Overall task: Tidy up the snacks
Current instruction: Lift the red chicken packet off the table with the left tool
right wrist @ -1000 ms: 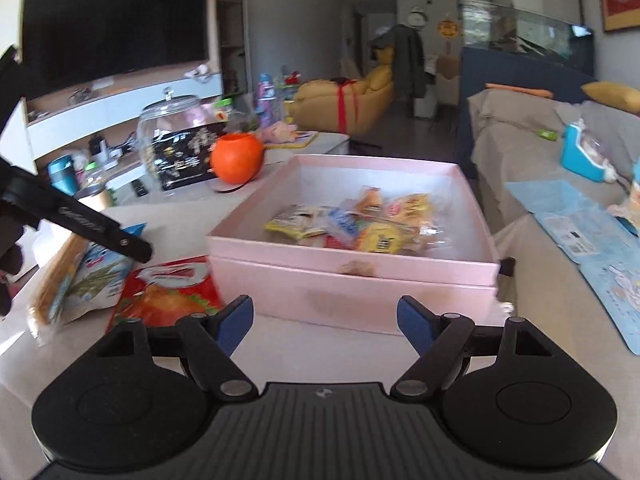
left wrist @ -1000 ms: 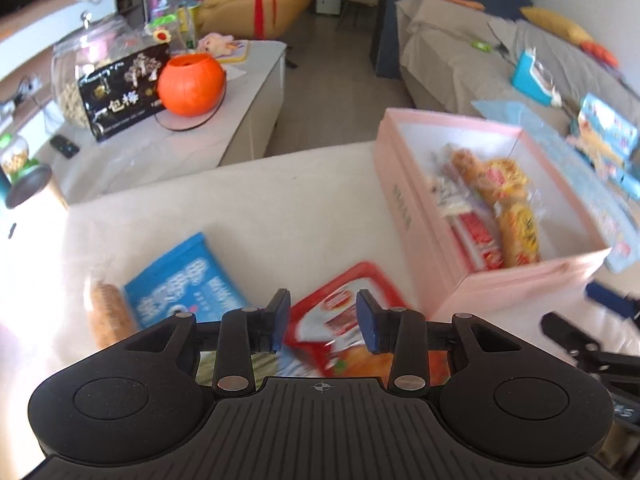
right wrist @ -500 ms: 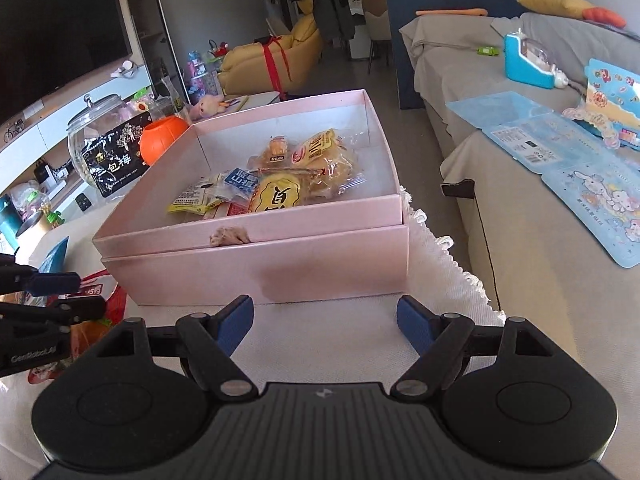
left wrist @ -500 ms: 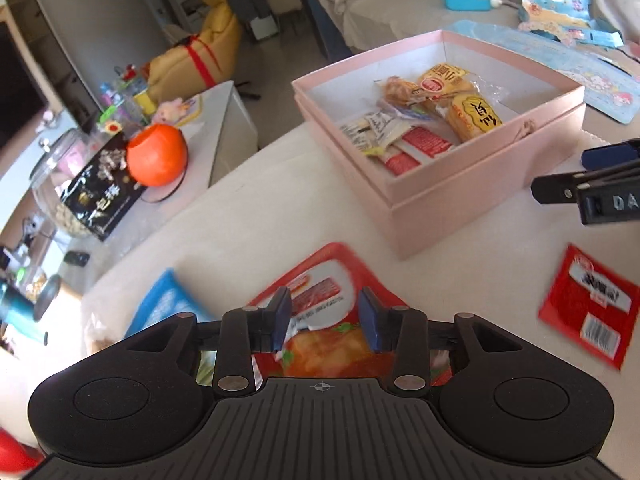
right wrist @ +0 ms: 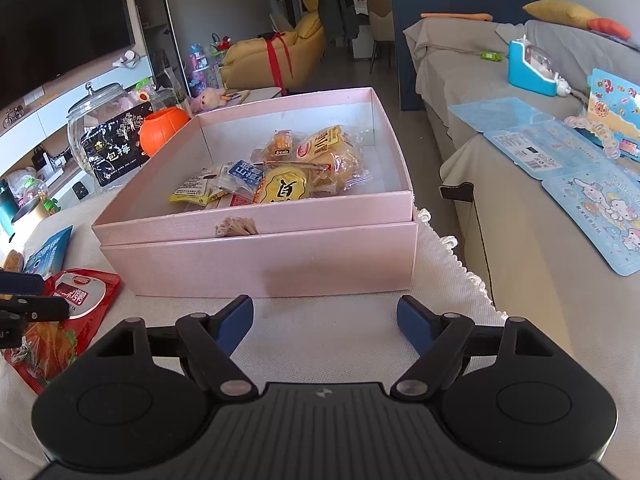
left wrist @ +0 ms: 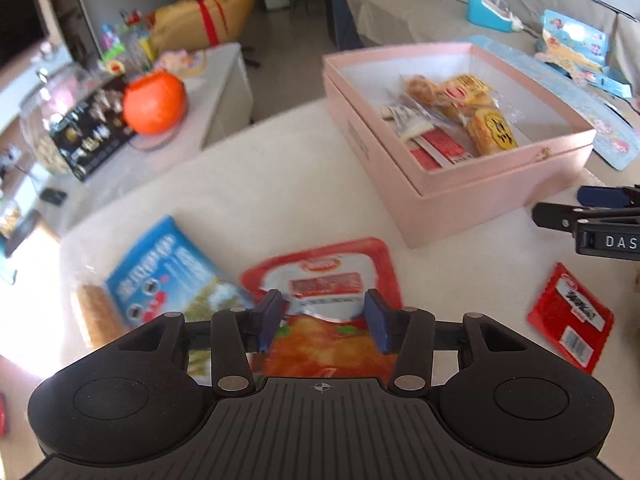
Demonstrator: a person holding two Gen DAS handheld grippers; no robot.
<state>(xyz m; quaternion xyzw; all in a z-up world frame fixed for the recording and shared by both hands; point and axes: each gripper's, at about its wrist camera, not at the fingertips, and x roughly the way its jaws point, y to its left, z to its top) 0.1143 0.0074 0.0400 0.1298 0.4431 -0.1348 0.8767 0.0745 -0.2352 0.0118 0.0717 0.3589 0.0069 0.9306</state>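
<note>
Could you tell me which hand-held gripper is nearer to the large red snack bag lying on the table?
Left. The left hand-held gripper hovers right over the large red snack bag, its jaws just opened; the right hand-held gripper faces the pink box, off to the bag's side.

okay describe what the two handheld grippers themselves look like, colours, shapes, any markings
Both match. The left gripper and right gripper have matte black ribbed bodies with two round domed side housings, black linkage arms with silver pivot pins, and blue rectangular finger pads. A small crosshair mark sits at the left body's front centre. Seen from the left wrist view, the right gripper carries white letters "DAS". No cables or sleeves show.
</note>
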